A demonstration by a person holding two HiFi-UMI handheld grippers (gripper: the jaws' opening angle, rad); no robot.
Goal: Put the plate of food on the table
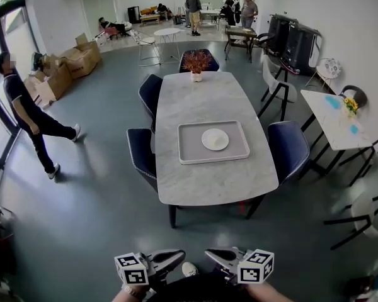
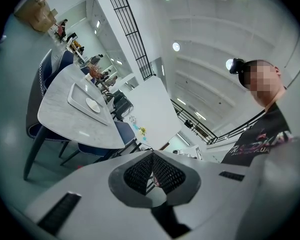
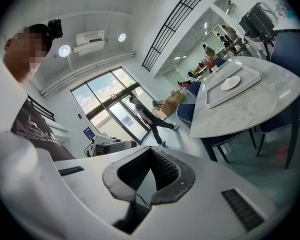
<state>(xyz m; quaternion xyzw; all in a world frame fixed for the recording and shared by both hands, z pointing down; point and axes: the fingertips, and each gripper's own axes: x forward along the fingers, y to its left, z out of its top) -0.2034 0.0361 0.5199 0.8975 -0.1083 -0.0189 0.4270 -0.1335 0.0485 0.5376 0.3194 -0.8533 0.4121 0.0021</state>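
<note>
White plate (image 1: pixel 215 139) sits on a grey tray (image 1: pixel 189 153), roughly mid-worktop (image 1: pixel 201 99), slightly to the near end. Too small to tell if there is food on it. So the plate is already on the worktop. That fits either a finished put-down or a plate waiting to come off the tray onto the bare marble.

Left tool (image 1: pixel 170 258) and right tool (image 1: pixel 219 257) are both low by the person's body, well apart from the worktop. Each tool's own view shows the ribbed pads pressed together at the tips with nothing between them.

Handling, as a guess: the plate looks ceramic, so stiff, smooth, breakable and light to moderate in weight. A glazed rim is likely slippery in a pinch grip. Best hold is on the rim, pads above and below the lip, plate kept level. The tray looks rigid with a raised rim, so it would take two tools, one at each short side. Dark blue chairs (image 1: pixel 288 150) crowd the long sides, and the near end is open.
</note>
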